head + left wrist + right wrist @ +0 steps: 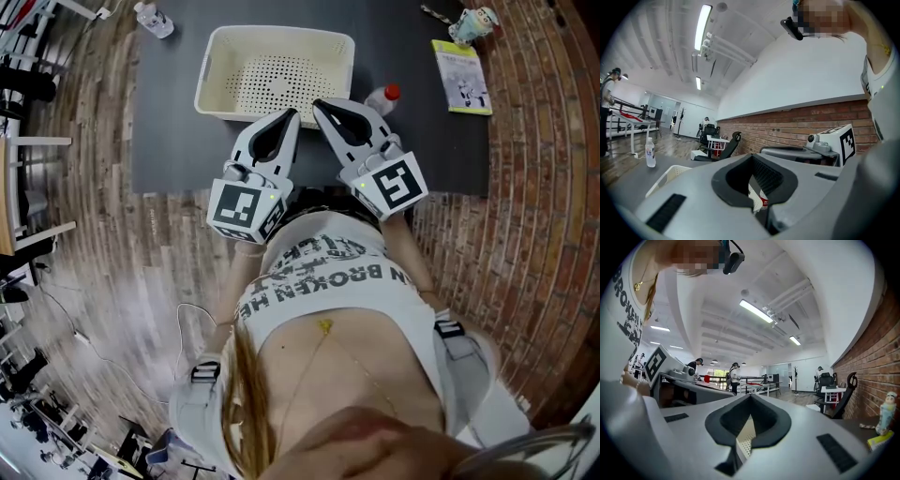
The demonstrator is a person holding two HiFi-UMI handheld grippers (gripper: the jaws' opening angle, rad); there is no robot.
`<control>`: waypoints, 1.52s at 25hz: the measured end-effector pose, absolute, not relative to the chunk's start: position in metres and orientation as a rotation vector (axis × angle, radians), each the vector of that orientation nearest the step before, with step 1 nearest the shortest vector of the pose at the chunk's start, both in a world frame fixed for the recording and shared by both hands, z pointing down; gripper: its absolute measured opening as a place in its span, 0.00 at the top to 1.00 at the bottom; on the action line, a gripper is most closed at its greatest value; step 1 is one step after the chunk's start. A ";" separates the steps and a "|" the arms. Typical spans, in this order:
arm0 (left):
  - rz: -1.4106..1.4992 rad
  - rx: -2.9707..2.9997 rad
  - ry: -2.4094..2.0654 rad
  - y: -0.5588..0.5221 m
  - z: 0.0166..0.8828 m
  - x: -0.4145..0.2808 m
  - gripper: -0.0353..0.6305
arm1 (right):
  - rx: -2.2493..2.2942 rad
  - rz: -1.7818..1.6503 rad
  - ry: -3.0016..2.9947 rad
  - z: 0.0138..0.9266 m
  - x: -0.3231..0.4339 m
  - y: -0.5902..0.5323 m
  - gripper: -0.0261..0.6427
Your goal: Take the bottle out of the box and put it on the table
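A small white bottle with a red cap [384, 97] rests on the dark table mat just right of the cream perforated basket [217, 70], partly hidden behind my right gripper. The basket holds nothing that I can see. My left gripper [292, 113] and right gripper [317, 103] hover side by side close to my body, both pointing level toward the basket's near rim, both shut and empty. In the left gripper view a sliver of the bottle [763, 200] shows through the jaw window. In the right gripper view the basket's dotted wall [746, 434] shows between the jaws.
A clear water bottle [153, 19] stands at the mat's far left corner. A yellow-green booklet [461, 77] and a small figurine [472, 23] lie at the far right. Wood-pattern floor surrounds the mat [169, 159]; desks, chairs and people are in the background.
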State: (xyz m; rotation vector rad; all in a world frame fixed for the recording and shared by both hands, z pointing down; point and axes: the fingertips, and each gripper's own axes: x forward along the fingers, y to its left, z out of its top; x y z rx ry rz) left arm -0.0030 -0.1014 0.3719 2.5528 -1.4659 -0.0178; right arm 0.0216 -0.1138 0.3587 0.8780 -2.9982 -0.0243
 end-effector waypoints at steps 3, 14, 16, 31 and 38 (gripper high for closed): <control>-0.011 2.553 -1.477 -0.104 0.371 -0.006 0.94 | 0.865 -0.014 -3.006 0.358 0.018 -0.115 0.95; 0.025 2.575 -1.484 -0.111 0.369 -0.012 0.94 | 0.833 -0.003 -2.995 0.361 0.011 -0.122 0.95; 0.025 2.574 -1.483 -0.112 0.369 -0.014 0.94 | 0.839 0.002 -2.985 0.362 0.010 -0.123 0.95; 0.038 2.579 -1.441 -0.119 0.373 -0.020 0.94 | 0.849 0.011 -2.964 0.366 0.003 -0.131 0.95; 0.040 2.567 -1.430 -0.122 0.377 -0.022 0.94 | 0.842 0.030 -2.967 0.367 0.000 -0.132 0.95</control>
